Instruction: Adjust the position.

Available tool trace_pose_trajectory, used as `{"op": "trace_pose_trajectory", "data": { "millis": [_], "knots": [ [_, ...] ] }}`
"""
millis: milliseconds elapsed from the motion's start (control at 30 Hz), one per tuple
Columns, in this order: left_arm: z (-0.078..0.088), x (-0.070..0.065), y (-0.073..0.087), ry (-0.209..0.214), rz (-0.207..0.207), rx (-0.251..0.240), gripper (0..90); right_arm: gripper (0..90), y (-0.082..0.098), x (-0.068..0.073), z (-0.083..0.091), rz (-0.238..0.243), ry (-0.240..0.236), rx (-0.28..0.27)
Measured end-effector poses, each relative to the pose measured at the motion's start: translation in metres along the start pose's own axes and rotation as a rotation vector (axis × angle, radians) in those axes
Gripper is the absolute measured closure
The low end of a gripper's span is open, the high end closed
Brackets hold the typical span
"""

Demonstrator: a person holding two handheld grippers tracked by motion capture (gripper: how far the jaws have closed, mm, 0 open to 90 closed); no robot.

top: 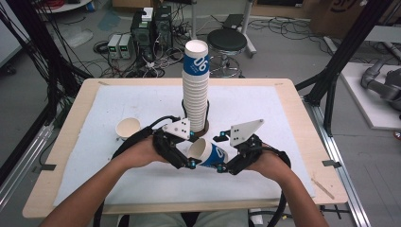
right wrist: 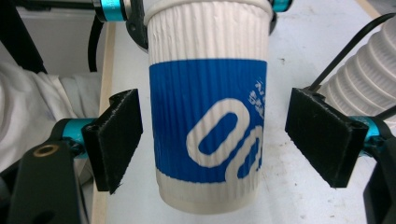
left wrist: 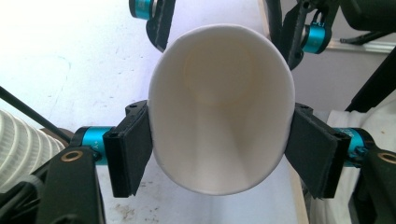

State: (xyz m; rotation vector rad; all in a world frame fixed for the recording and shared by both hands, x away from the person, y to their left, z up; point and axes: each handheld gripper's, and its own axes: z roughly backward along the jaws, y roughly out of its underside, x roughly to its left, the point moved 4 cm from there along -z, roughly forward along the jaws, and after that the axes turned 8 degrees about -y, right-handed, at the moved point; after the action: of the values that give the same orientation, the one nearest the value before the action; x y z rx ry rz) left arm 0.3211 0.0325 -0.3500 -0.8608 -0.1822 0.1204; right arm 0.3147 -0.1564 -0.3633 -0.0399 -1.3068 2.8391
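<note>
A paper cup lies sideways in the air over the near middle of the desk, in front of the tall stack of cups: the left tongs are clamped on its rim, squeezing the mouth into an oval, while the right tongs stand apart around its blue-printed base without touching it. It looks like a single cup has been pulled free and is now carried by the left hand alone. The next move probably calls for turning it upright and setting it down, perhaps near the lone cup at the left.
</note>
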Motion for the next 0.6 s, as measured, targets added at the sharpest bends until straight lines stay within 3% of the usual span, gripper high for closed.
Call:
{"op": "trace_pose_trajectory", "data": {
  "millis": [533, 600],
  "knots": [
    [-0.008, -0.004, -0.013, 0.015, -0.047, 0.094, 28.0, 19.9, -0.003, 0.001, -0.025, 0.034, -0.017, 0.167],
    [-0.010, -0.005, -0.013, 0.016, -0.051, 0.104, 28.0, 23.9, -0.002, 0.001, -0.027, 0.037, -0.016, 0.178]
  ]
}}
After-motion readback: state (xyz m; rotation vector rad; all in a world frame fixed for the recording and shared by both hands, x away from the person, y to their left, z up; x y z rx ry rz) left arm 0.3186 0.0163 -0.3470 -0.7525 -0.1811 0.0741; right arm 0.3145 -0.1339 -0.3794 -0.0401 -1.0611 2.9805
